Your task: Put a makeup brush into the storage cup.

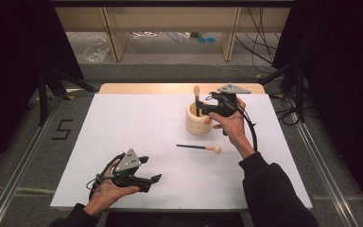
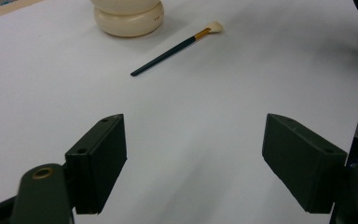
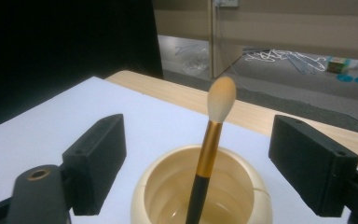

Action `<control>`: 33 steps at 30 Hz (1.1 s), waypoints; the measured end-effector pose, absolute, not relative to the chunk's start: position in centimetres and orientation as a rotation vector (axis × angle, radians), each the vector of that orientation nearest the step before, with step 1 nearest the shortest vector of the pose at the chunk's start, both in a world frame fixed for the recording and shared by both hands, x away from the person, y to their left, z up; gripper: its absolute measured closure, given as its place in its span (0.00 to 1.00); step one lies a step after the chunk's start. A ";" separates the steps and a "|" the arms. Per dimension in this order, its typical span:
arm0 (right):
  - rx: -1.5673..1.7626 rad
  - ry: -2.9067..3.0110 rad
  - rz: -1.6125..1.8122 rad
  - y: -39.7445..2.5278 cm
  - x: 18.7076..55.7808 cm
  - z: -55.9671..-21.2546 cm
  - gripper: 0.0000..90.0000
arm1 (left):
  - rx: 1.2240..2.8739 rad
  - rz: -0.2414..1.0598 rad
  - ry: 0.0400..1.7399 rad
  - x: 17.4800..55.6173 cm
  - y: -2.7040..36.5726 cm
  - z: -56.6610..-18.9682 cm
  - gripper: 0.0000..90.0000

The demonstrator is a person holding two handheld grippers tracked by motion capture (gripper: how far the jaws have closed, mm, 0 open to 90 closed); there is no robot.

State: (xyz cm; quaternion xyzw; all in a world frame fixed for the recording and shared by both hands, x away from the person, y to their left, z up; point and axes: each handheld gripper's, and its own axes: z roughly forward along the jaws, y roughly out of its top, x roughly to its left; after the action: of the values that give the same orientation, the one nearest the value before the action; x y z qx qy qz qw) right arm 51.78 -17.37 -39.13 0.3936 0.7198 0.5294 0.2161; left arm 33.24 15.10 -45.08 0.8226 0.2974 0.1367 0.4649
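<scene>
A light, stiff brush, judged best gripped mid-handle since its soft bristles would deform, is seen lying just in front of the cream holder, where another brush stands between the right gripper's wide-spread jaws, the left gripper likewise held agape.

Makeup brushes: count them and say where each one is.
2. One brush stands bristles-up in the cream holder, in front of the open right gripper. The other brush lies flat on the white table, nearer the person. More could be hidden inside the holder.
</scene>
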 end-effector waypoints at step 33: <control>0.965 2.172 1.480 -17.2 47.1 -40.4 0.18 | 2.007 0.321 0.750 33.6 15.3 -45.0 0.24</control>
State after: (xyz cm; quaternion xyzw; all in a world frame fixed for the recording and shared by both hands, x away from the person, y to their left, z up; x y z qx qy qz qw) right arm 47.06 -17.25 -40.39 0.3396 0.7644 0.5209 0.1703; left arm 33.55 15.28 -45.02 0.8185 0.3057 0.1308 0.4685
